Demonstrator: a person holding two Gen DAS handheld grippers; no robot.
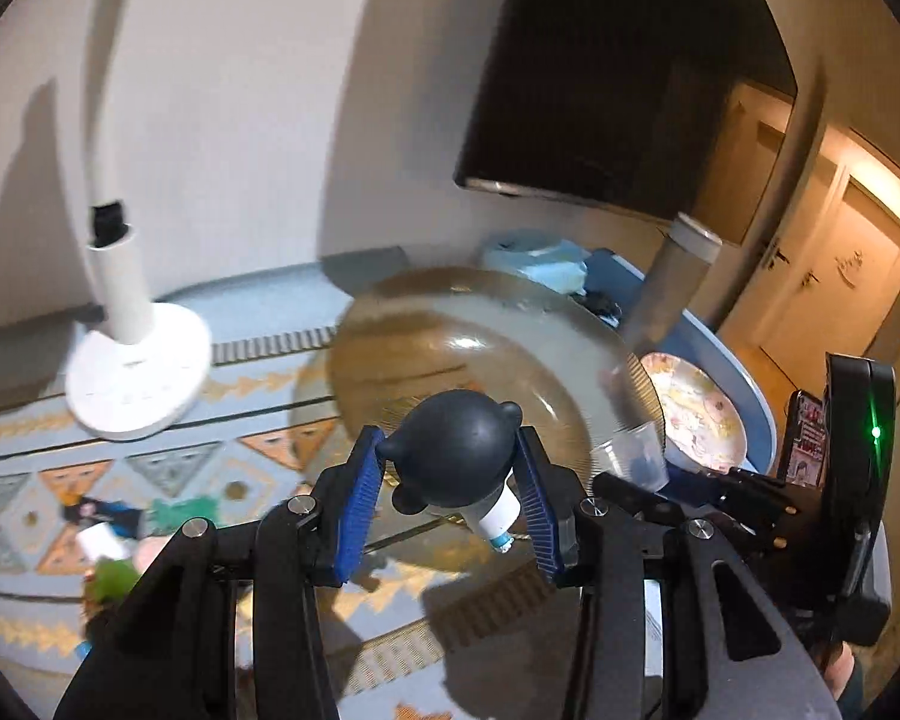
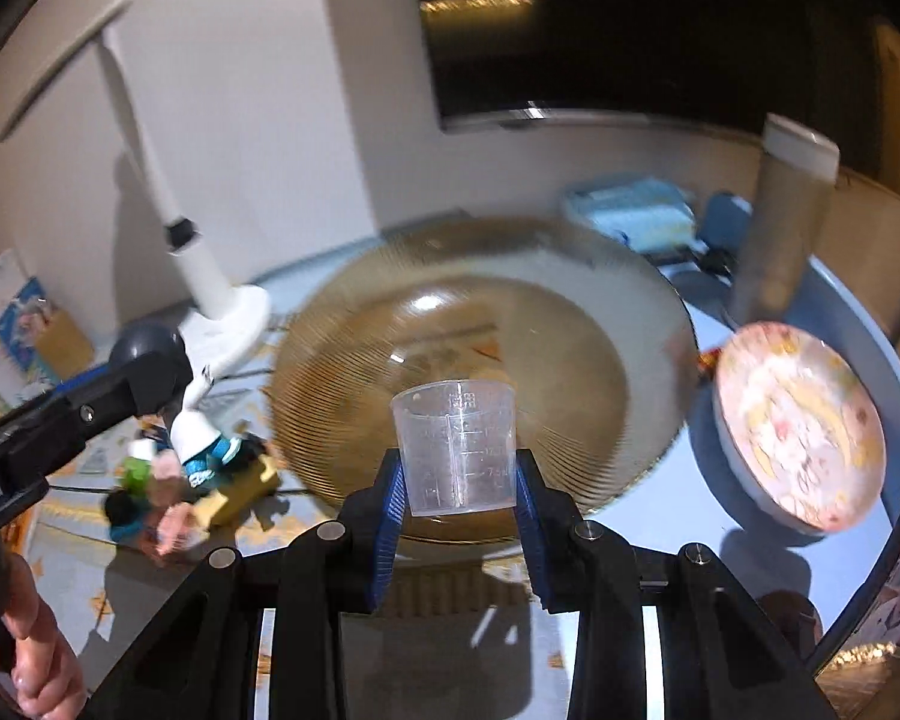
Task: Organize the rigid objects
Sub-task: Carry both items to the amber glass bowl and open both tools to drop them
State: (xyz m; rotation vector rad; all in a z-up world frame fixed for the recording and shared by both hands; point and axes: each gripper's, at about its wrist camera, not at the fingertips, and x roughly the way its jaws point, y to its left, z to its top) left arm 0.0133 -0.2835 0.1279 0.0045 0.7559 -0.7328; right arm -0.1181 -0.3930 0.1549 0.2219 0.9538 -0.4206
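My left gripper (image 1: 450, 462) is shut on a toy figure (image 1: 456, 459) with a big dark round head and white body, held above the table before a ribbed amber glass bowl (image 1: 492, 354). The figure also shows in the right wrist view (image 2: 174, 378). My right gripper (image 2: 456, 480) is shut on a clear plastic measuring cup (image 2: 455, 444), upright, over the near rim of the amber bowl (image 2: 480, 312). The cup also shows in the left wrist view (image 1: 633, 450).
A white lamp base (image 1: 138, 378) stands at the left. Several small toys (image 2: 168, 486) lie on the patterned cloth. A blue tray (image 2: 870, 324) at the right holds a pink-patterned dish (image 2: 798, 426), a tall grey tube (image 2: 780, 228) and a light blue box (image 2: 630, 210).
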